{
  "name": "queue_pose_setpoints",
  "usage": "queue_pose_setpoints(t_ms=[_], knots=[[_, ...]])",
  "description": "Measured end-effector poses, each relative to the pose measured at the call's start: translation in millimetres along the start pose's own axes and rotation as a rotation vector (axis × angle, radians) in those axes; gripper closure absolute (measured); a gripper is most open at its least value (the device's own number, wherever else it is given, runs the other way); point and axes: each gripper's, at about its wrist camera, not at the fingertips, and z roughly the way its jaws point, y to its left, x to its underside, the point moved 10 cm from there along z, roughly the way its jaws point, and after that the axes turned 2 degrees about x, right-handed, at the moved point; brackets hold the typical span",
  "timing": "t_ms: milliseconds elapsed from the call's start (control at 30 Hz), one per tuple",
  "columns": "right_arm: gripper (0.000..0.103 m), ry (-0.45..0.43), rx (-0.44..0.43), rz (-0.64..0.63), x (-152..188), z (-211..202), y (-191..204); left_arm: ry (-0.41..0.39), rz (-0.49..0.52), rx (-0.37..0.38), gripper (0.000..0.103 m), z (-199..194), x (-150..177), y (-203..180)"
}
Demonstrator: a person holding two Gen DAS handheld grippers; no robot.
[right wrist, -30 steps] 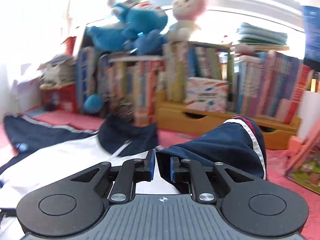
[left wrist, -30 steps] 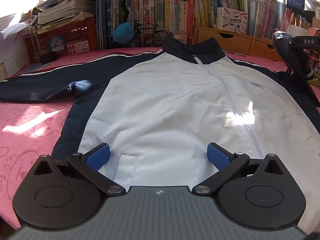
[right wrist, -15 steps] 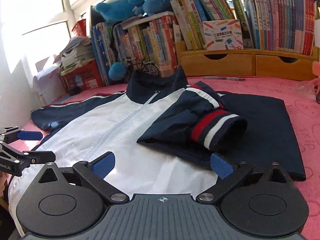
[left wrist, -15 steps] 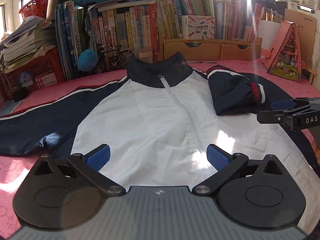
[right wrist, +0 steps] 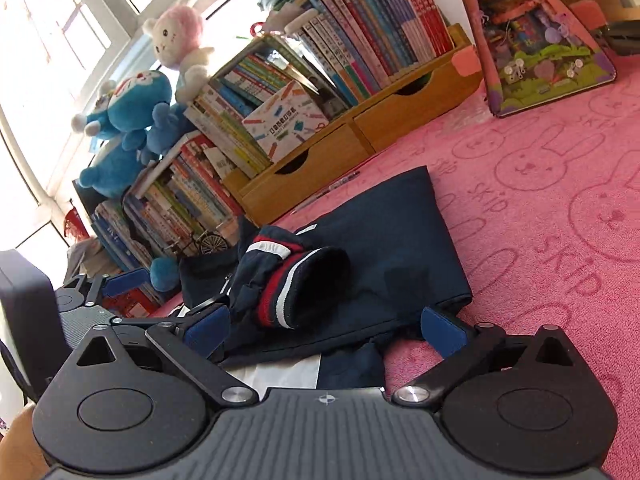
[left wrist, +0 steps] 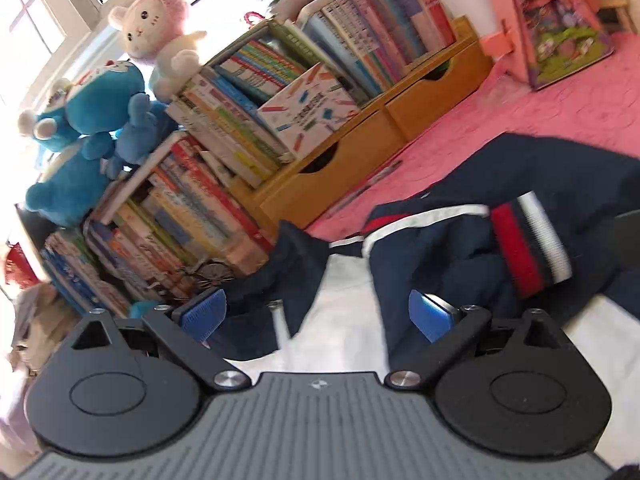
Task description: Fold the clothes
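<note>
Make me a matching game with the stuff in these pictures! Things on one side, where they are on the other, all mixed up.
Things:
1. pink plush toy
2. striped sleeve cuff
3. toy bicycle
4. white patterned box

Places:
A. folded onto the jacket
B. on the wooden drawer unit, leaning against books
C. on top of the books, beside the blue plush toys
D. at the foot of the book stack, behind the jacket collar

Pairs: 1-C, 2-A, 3-D, 4-B
</note>
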Motion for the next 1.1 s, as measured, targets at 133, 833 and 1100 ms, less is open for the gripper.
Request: queue_pose_setpoints(t_ms=[133, 833, 1100], knots=[[0.000, -0.001, 0.010, -0.016, 0.0, 1.8, 1.3, 0.214, -0.218, -0.041, 0.018, 36.5, 57.1, 65.0], [0.000, -0.301, 0.070, 0.253, -25.4, -37.5, -52.8, -0.063, -0.289, 0.527, 0.077, -15.8, -18.6, -64.7], [0.000, -0.296, 0.069, 0.246, -24.7, -36.1, -52.4, -0.095, -0.572, 0.329, 0.095, -10.1, 5.3, 42.9]])
